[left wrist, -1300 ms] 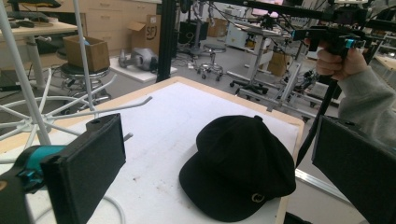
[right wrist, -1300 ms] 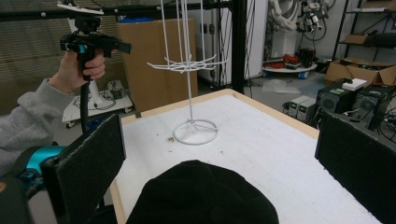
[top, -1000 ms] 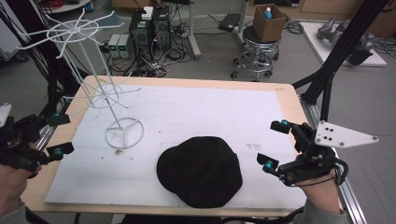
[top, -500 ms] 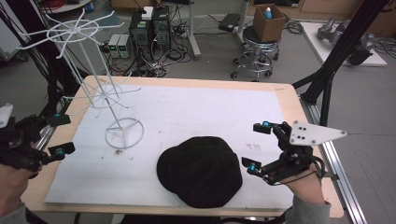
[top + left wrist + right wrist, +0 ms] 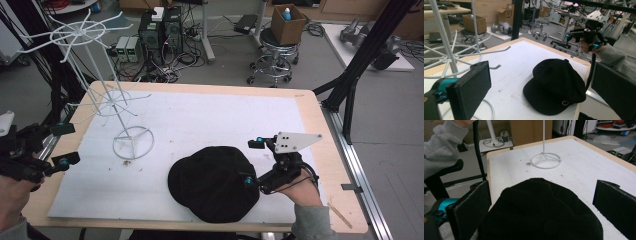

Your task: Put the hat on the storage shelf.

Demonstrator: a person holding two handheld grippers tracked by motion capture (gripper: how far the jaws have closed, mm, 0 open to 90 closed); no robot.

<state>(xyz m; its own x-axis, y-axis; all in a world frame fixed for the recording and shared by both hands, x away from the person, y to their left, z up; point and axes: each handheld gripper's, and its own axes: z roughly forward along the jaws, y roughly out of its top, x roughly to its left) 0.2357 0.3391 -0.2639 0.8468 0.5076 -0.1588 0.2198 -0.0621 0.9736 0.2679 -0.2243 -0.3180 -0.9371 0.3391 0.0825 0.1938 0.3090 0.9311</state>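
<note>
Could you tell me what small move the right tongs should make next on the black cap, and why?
Probably ease the right tongs forward and down, then close on the black cap. Their jaws stand open, one at the cap's right edge, one above it, with nothing gripped; the cap lies flat on the white mat.

Right tool [image 5: 252,162]: lower jaw tip sits over the cap [image 5: 212,187] edge in the high view; contact can't be told, dark on dark. In the right tool view the cap's near part is cut off by the bottom edge and both jaws are cropped at the sides. Left tool [image 5: 62,145]: body cut by the left edge in the high view, hand partly out of frame. Rack [image 5: 107,95] top runs out of the left tool view; its ring base is there hidden behind the left jaw. Small emblem [image 5: 565,102] on the cap's brim, probably metal, too small to read. Specks on the bench [image 5: 215,115] near the ring base too small to identify.
</note>
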